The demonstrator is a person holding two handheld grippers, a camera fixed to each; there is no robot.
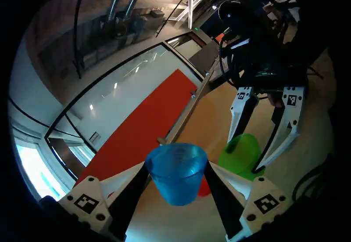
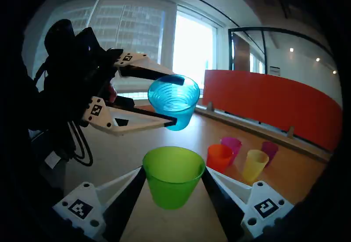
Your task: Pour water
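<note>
My left gripper (image 1: 177,168) pinches a blue plastic cup (image 1: 175,185), held above and just beyond the green cup (image 2: 173,185) pinched in my right gripper (image 2: 173,171). I see no water stream, so the pour seems not yet begun.

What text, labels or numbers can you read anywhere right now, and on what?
No legible text.
Small white wall sign: too small to read.
Black-and-white square markers: patterns, not words.
On the translucent blue plastic cup and green plastic cup: no print seen.

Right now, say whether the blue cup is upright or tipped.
Tipped: the blue cup, in the left gripper, has its mouth facing sideways above the green cup.
</note>
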